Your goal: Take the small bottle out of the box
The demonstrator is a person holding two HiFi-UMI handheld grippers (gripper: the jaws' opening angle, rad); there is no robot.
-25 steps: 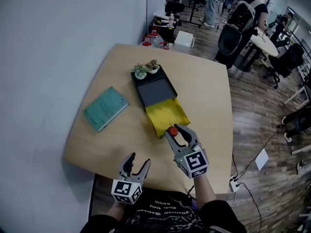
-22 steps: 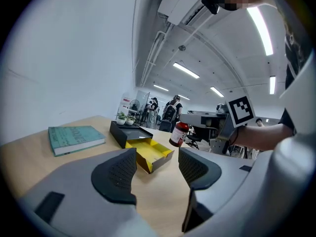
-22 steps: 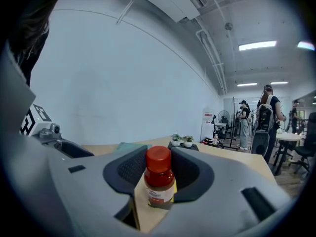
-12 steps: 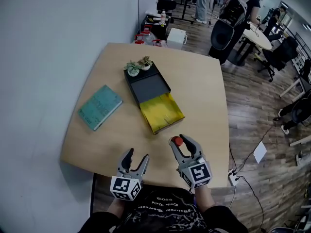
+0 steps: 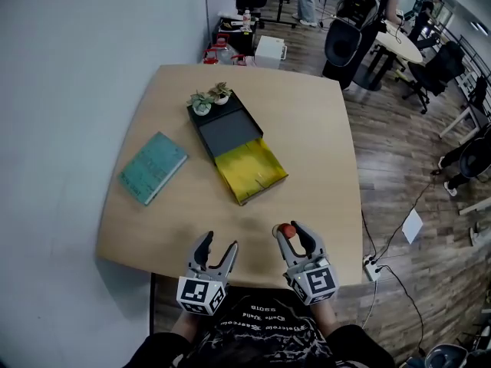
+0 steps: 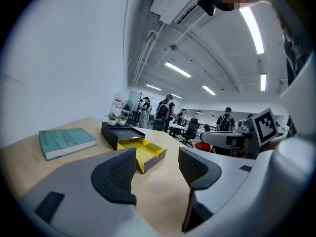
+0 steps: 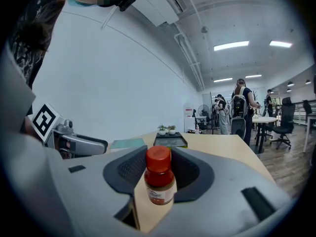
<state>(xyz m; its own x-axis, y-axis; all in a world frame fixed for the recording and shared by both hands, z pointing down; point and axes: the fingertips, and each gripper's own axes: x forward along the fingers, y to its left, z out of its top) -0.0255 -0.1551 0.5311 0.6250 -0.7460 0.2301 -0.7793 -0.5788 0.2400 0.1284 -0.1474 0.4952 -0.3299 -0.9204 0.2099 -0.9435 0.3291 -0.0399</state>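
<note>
Pulled back from the mouth of the yellow drawer (image 5: 249,171) over the last second, the right gripper (image 5: 288,231) now hangs above the near edge of the table (image 5: 314,144), close to the person's body, with the small bottle (image 5: 286,229) pinched between its jaws, clear of the box (image 5: 227,131) and well apart from it. In the head view the left gripper (image 5: 215,248) sits beside it at the same near edge, jaws spread and nothing between them; the black box lies mid-table with its drawer slid out toward the person, two potted plants (image 5: 209,98) at its far end and a teal book (image 5: 152,168) to its left. The left gripper view shows the two dark ribbed pads apart over bare wood – beyond them the book (image 6: 66,141), the box (image 6: 118,132) and the open drawer (image 6: 148,152). The right gripper view shows the bottle (image 7: 159,181) upright, red cap on top and a label low on its body, with a pad pressed against each side – the box (image 7: 170,141) stands far behind it on the tabletop.
</note>
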